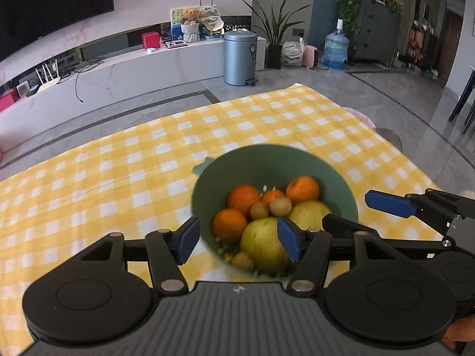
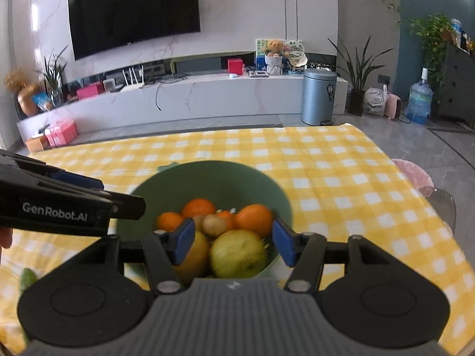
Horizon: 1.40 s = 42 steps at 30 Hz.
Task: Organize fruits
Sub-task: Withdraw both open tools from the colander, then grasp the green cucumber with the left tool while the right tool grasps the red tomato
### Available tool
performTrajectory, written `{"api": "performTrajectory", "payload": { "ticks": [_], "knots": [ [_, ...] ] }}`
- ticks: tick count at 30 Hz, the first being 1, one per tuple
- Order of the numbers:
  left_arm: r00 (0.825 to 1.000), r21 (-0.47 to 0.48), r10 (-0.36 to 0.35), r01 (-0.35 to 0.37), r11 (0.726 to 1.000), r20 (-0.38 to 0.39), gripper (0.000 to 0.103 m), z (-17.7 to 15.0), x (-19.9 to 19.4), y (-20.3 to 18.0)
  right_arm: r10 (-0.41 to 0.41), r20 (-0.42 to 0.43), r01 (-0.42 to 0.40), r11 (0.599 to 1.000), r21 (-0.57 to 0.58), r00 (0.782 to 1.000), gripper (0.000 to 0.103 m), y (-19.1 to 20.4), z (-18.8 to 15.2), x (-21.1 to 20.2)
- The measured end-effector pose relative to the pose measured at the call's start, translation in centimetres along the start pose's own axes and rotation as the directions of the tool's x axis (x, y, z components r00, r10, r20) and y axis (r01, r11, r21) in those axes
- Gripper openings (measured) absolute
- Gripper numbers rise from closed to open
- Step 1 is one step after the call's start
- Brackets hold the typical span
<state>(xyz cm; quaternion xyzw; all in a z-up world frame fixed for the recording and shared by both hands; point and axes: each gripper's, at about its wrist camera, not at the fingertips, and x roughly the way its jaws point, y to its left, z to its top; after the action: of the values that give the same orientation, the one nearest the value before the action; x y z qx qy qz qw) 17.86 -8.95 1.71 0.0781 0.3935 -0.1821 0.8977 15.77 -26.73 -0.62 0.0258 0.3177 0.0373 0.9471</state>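
Fruit fills a green bowl [image 1: 207,184] that sits on a table covered with a yellow-and-white checked cloth [image 1: 118,163]. Inside lie several oranges [image 1: 243,198], two yellow-green apples [image 1: 261,243] and a few small brown round fruits [image 1: 280,206]; the picture is too soft to name the small ones. The left gripper [image 1: 237,240] hangs just above the near part of the bowl with its blue-padded fingers [image 1: 187,243] spread wide and nothing between them, the left pad over the bowl's left rim and the right pad in front of an apple. The right gripper [image 2: 233,241] hovers over the same bowl from its own side, fingers likewise parted and empty, pads framing the apples and oranges [image 2: 255,218]. Each gripper shows at the edge of the other's view, so the two are close beside one another. Beyond the table stand a grey pedal bin [image 1: 240,57] and a wall-mounted television [image 2: 133,9].
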Motion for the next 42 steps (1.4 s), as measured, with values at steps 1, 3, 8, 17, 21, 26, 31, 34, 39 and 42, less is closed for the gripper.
{"api": "performTrajectory", "payload": {
  "ticks": [1, 3, 8, 17, 21, 26, 31, 34, 39, 42],
  "knots": [
    [1.0, -0.002, -0.002, 0.002, 1.0, -0.004, 0.07, -0.3, -0.6, 0.1, 0.009, 0.005, -0.009, 1.0, 0.009, 1.0, 0.056, 0.4, -0.4, -0.6],
    [1.0, -0.014, -0.013, 0.013, 1.0, -0.007, 0.07, -1.0, -1.7, 0.5, 0.019, 0.013, -0.02, 0.999, 0.031, 1.0, 0.056, 1.1, -1.1, -1.5],
    [0.999, -0.052, -0.053, 0.053, 0.997, -0.008, 0.07, -2.9, -3.7, 1.7, 0.067, 0.019, -0.068, 0.994, 0.08, 0.998, 0.056, 2.6, -2.7, -3.4],
    [0.989, -0.247, 0.041, -0.076, 0.966, -0.145, 0.07, -7.6, -4.4, 6.8, 0.186, -0.037, -0.182, 0.979, 0.087, 0.982, 0.056, 6.1, -6.3, -3.6],
    [0.966, -0.356, 0.079, -0.166, 0.92, -0.247, 0.064, -9.1, -3.9, 10.3, 0.236, -0.069, -0.233, 0.971, 0.048, 0.969, 0.056, 8.1, -7.0, -2.6],
    [0.944, -0.49, 0.092, -0.246, 0.836, -0.317, 0.061, -11.2, -3.5, 14.0, 0.236, -0.091, -0.238, 0.971, -0.01, 0.967, 0.056, 9.8, -7.6, -1.6],
    [0.947, -0.568, 0.028, -0.216, 0.794, -0.32, 0.061, -12.9, -2.5, 14.6, 0.272, -0.107, -0.275, 0.961, -0.015, 0.956, 0.056, 10.4, -7.5, -0.9],
    [0.941, -0.591, 0.015, -0.225, 0.775, -0.339, 0.061, -13.6, -1.7, 14.5, 0.298, -0.129, -0.305, 0.952, -0.04, 0.946, 0.048, 11.0, -7.7, -0.5],
    [0.942, -0.604, 0.013, -0.225, 0.765, -0.334, 0.062, -14.2, -1.2, 13.8, 0.295, -0.155, -0.309, 0.948, -0.079, 0.943, 0.045, 11.7, -8.0, 0.0],
    [0.944, -0.604, 0.002, -0.214, 0.768, -0.331, 0.062, -14.5, -0.8, 13.6, 0.292, -0.166, -0.308, 0.948, -0.079, 0.942, 0.045, 11.8, -8.1, 0.3]
  ]
}}
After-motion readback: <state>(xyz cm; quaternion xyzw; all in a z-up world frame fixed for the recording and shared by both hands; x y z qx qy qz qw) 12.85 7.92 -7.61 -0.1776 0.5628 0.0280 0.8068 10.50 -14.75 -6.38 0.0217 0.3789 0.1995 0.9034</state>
